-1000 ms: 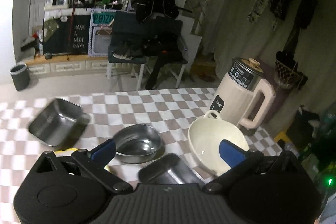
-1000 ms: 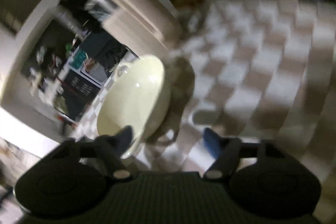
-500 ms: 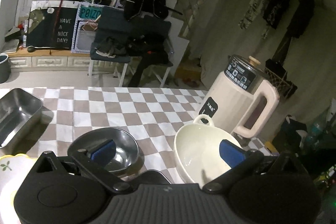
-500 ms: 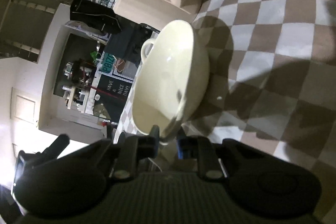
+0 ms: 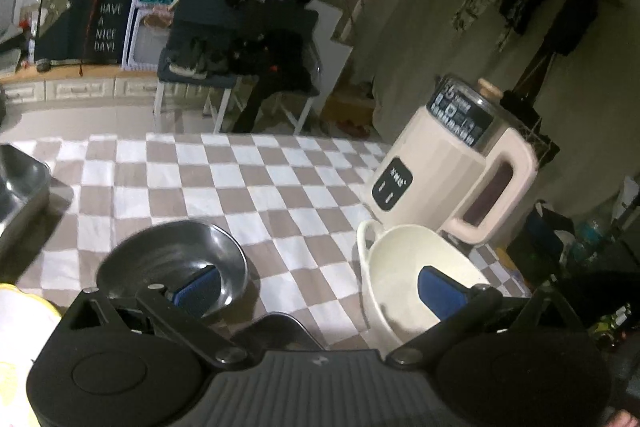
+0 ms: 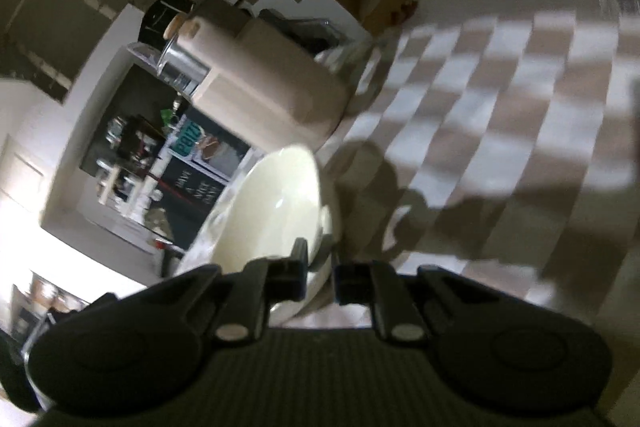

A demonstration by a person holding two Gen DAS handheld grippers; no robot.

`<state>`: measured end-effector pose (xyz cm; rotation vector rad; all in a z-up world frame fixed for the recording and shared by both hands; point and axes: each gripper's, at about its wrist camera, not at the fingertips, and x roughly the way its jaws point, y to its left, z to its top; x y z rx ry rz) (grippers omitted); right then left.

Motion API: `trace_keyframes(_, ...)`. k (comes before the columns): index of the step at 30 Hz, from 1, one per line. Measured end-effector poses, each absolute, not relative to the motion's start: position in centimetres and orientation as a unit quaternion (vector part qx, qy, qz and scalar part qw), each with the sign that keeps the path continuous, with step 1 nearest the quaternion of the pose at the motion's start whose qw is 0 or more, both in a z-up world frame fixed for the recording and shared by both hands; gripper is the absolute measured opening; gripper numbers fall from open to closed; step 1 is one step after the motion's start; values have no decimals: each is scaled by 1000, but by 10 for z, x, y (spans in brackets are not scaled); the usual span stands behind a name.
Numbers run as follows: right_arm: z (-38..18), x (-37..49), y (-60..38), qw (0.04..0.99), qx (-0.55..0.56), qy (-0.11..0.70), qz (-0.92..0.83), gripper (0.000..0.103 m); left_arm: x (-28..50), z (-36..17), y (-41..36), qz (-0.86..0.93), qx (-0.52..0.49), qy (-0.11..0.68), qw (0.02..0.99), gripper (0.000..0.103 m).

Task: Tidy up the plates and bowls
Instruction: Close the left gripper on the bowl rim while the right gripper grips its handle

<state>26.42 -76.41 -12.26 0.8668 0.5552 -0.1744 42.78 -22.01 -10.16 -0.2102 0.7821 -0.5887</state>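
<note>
right tool [image 6: 322,273]: clamped on cream bowl [image 6: 276,203] rim, tilted | left tool [image 5: 320,285]: apart, empty | risk: thin rim-pinch slips, bowl strikes kettle [image 5: 452,167] near worktop's [image 5: 248,179] right edge

Both wrist views look closely, sharing the cream bowl [image 5: 404,267] [image 6: 272,203].

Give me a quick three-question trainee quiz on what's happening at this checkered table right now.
1. True or false: the right tool is shut on the rim of the cream bowl.
2. Which dish lies behind the left tool's left fingertip: A) round steel bowl, B) glass cup?
3. What appliance stands just beyond the cream bowl?

Key: 1 true. 2 A. 3 the beige kettle.
</note>
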Motion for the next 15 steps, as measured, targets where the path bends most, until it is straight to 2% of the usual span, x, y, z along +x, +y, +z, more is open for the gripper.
trace_keyframes(6,-110,285,-792,884,366,267,-118,8,444,-104,-238,-312,-108,356,874,103)
trace_keyframes(11,-107,290,-788,892,339,274,-118,8,470,-109,-256,-342,-144,405,836,103)
trace_keyframes(13,-104,286,-788,891,349,269,-109,13,476,-111,-263,-346,-147,409,832,103)
trace_keyframes(15,-104,287,-787,886,352,276,-119,25,481,-115,-273,-353,-132,417,827,103)
